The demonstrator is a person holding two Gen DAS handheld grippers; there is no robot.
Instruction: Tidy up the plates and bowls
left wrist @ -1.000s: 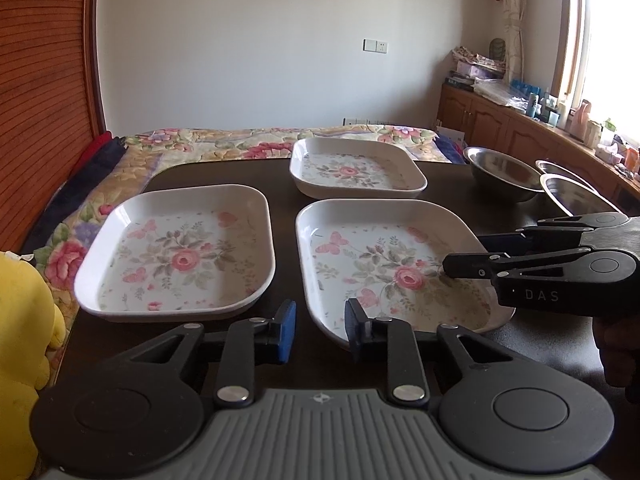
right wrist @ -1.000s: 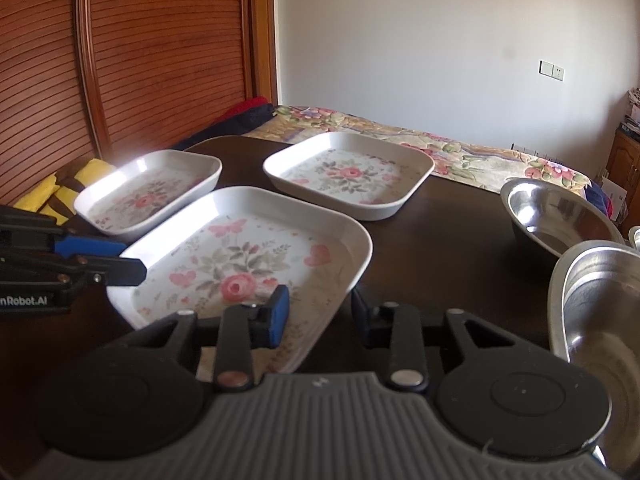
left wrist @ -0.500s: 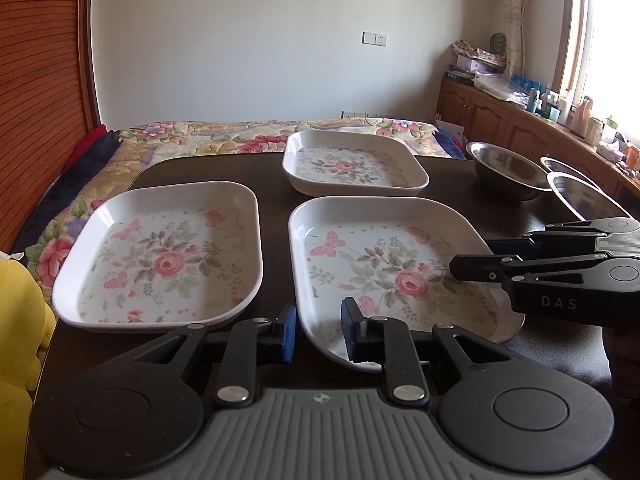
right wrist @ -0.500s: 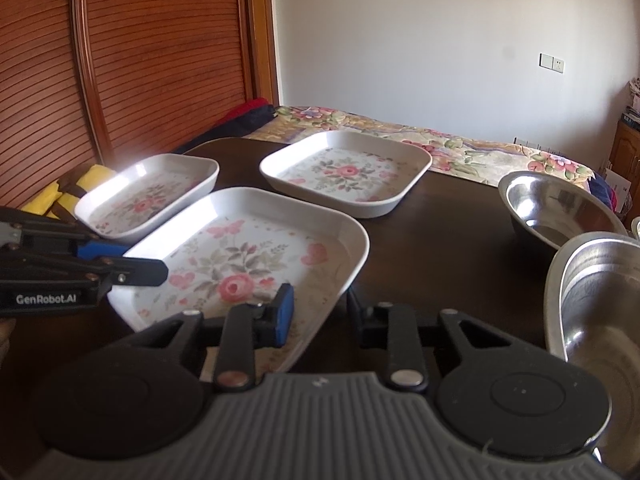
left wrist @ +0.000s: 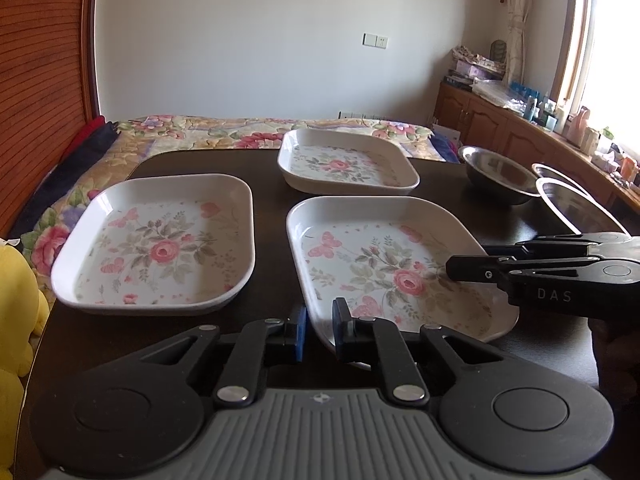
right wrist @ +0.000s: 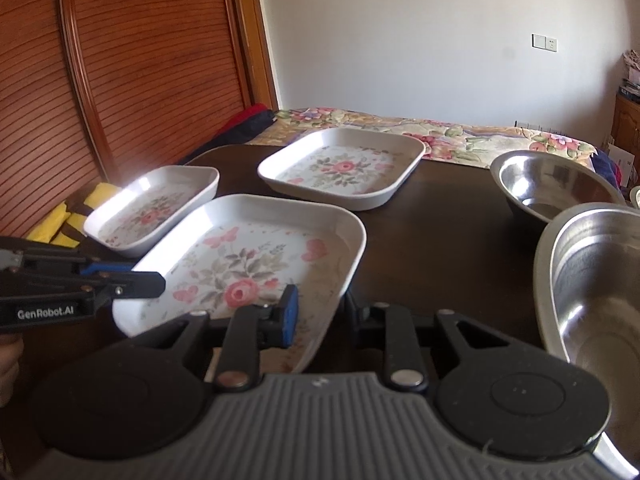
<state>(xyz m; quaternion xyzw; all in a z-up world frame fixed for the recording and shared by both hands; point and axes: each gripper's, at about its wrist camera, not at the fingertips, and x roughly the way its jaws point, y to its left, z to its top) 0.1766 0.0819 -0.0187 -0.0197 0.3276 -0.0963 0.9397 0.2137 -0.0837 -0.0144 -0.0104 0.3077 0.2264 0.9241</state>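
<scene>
The dark table [left wrist: 272,168] carries three floral plates and steel bowls [right wrist: 592,280]. The near plate [left wrist: 384,264] lies nearest both tools. The left gripper [left wrist: 320,326] and right gripper [right wrist: 320,312] each straddle its rim, jaws open. Close both squarely before lifting, keeping the plate level.

Three white floral plates [left wrist: 394,268] flat and apart on dark table, steel bowls [right wrist: 552,188] at right

A dark wooden table [left wrist: 268,168] carries three floral white trays [left wrist: 160,244] [left wrist: 392,264] [left wrist: 344,164] and two steel bowls [right wrist: 556,184] [right wrist: 596,276] set at its right side.
</scene>
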